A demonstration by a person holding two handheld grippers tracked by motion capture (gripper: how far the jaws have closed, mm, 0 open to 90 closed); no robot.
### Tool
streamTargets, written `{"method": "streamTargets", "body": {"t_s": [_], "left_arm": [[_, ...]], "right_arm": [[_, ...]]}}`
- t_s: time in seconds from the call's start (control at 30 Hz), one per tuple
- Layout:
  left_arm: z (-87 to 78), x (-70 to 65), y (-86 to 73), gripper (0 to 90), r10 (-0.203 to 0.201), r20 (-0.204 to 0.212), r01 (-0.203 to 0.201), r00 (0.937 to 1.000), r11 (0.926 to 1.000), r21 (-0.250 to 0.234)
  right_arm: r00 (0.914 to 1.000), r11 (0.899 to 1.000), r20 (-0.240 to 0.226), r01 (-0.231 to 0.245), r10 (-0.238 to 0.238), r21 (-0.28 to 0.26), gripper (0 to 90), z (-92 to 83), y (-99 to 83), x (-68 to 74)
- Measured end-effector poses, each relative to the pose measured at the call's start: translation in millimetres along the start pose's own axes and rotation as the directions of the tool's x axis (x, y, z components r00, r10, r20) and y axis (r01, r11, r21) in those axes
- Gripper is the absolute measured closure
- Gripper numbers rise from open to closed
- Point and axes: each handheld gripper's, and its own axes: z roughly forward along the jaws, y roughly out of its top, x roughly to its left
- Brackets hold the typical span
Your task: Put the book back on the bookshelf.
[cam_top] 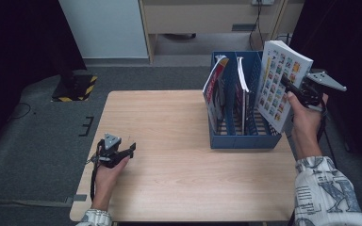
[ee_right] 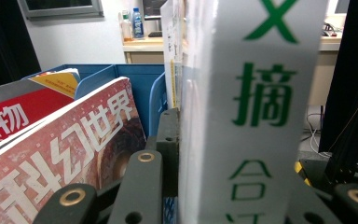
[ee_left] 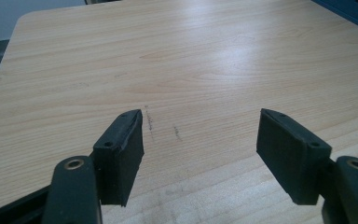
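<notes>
My right gripper (cam_top: 286, 85) is shut on a thick white book (cam_top: 278, 80) with a grid of small coloured pictures on its cover. It holds the book upright and slightly tilted above the right end of a blue file rack (cam_top: 245, 140). In the right gripper view the book's spine (ee_right: 261, 107), with green characters, sits between my jaws at the right gripper (ee_right: 233, 140). My left gripper (cam_top: 131, 148) rests on the wooden table (cam_top: 169, 122) at the front left, apart from the rack. It is open with nothing between its pads (ee_left: 121, 154) at the left gripper (ee_left: 200, 140).
A red magazine (cam_top: 213, 92) leans in the rack's left slot, and a thin white one (cam_top: 242, 77) stands in the middle. The red magazine (ee_right: 74, 154) lies just left of my right jaws, with the rack wall (ee_right: 135, 79) behind it. Bare tabletop (ee_left: 191, 60) stretches ahead of the left gripper.
</notes>
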Motion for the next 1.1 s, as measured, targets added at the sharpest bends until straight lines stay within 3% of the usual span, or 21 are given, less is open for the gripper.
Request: {"method": "streamTargets", "body": {"t_s": [0.47, 0.73, 0.97, 1.1], "left_arm": [[-1.7, 1.9, 0.3, 31.6, -0.006, -0.006, 0.006, 1.0000, 1.0000, -0.007], [-2.8, 2.5, 0.8, 31.8, -0.012, -0.002, 0.011, 0.9999, 0.9999, -0.013], [-3.1, 2.8, 0.6, 31.9, -0.012, 0.000, 0.012, 0.9999, 0.9998, -0.013], [-4.3, 2.5, 1.2, 32.0, -0.014, 0.000, 0.014, 0.9999, 0.9997, -0.017]], "right_arm": [[0.9997, 1.000, 0.004, -0.024, 0.024, 0.005, 73.8, 15.5, -6.6, 0.3], [0.9987, 0.999, -0.007, -0.050, 0.050, -0.003, 73.8, 19.9, -11.1, 1.6], [0.9994, 0.999, 0.007, -0.035, 0.035, -0.006, 73.8, 22.7, -16.6, 4.7], [0.9987, 0.999, 0.011, -0.050, 0.050, -0.020, 73.9, 22.1, -21.4, 5.7]]}}
